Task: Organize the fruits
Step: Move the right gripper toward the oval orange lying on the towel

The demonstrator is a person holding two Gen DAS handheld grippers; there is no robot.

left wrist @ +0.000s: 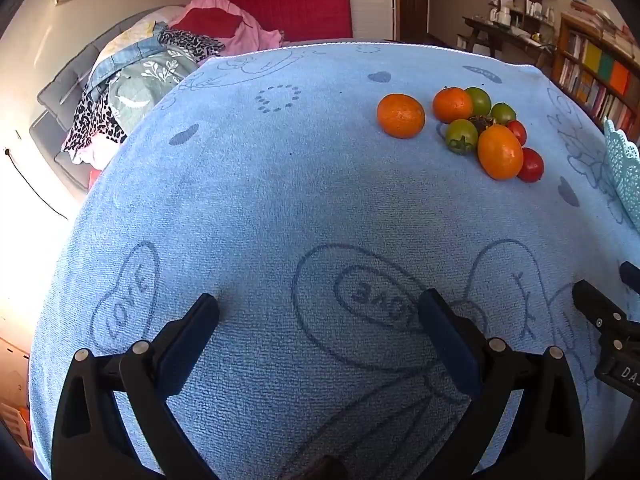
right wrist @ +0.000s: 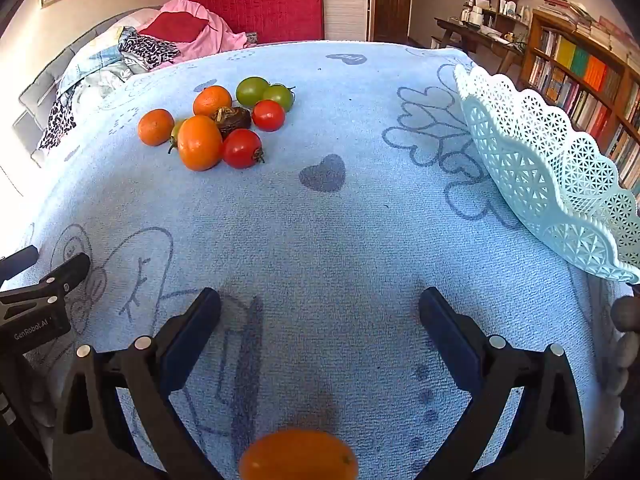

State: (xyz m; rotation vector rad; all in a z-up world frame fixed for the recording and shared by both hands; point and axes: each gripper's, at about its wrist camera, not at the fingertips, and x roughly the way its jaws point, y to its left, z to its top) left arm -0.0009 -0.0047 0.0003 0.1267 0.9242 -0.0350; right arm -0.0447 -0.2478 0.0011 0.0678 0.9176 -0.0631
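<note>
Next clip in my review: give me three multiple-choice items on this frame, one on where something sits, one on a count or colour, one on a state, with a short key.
1. Where does the white lattice basket stand relative to the fruit pile in the right wrist view?
A. To its right, apart from it
B. Under the pile
C. To its left, touching it

2. How many red tomatoes are in the pile?
A. None
B. Two
C. Five

3. What state is the right gripper in?
A. Shut on a tomato
B. Shut with nothing in it
C. Open, with nothing between its fingertips

Key: 1 A, bare blue towel lies between basket and pile. 2 B, one red tomato at the front, another behind it. 3 C, its fingers stand wide over bare towel.
</note>
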